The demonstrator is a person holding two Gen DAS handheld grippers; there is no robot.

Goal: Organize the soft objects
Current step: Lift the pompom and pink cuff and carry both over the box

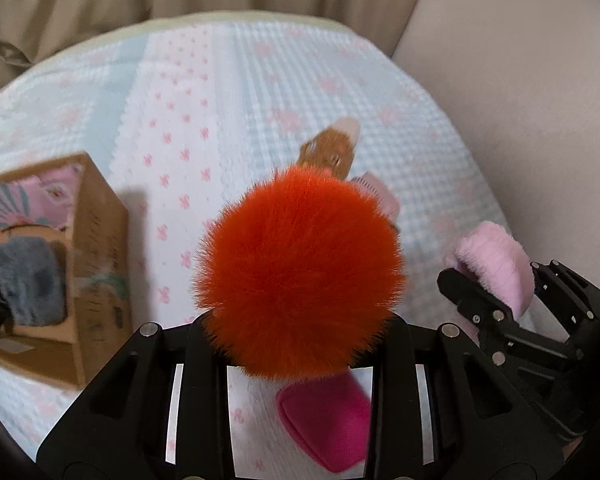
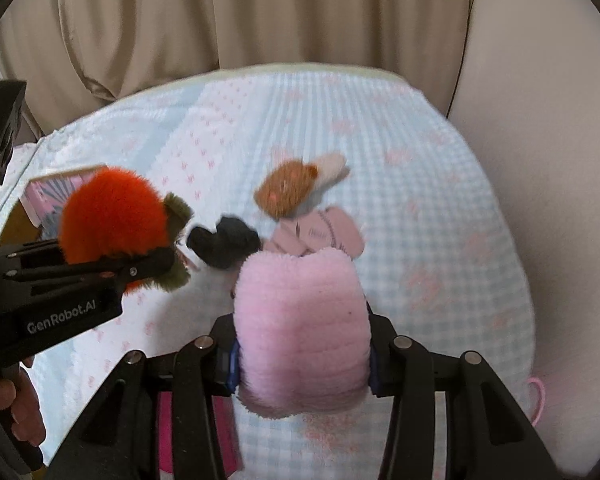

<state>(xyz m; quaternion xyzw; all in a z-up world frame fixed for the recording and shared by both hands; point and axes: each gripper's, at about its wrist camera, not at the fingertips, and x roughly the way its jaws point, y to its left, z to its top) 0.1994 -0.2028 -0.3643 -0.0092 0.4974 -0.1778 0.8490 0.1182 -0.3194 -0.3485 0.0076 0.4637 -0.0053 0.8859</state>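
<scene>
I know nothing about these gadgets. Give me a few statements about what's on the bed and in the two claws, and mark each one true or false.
1. The left gripper holds an orange pompom. True.
2. The right gripper is empty. False: it is shut on a fluffy pink cloth.
3. A cardboard box sits on the bed. True.
4. The box is empty. False: something grey and furry lies inside.
5. A brown plush toy lies on the bed. True.
</scene>
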